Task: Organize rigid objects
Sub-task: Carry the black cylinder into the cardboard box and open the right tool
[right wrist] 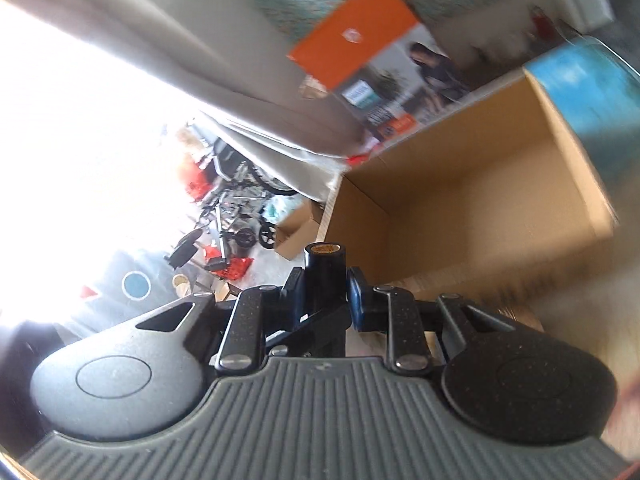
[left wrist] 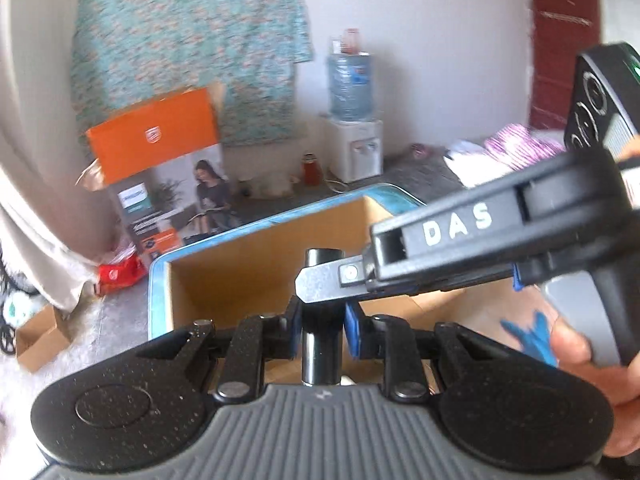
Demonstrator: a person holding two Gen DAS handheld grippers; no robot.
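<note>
My left gripper (left wrist: 322,312) and right gripper (right wrist: 324,294), tilted downward, each clamp a dark metal tube (left wrist: 323,344) above the open cardboard box (left wrist: 256,256); my right view is rolled sideways.

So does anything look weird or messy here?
Both claws, left and right, pinch one black tube at once, above an open cardboard box. On the floor behind it lies red litter.
</note>
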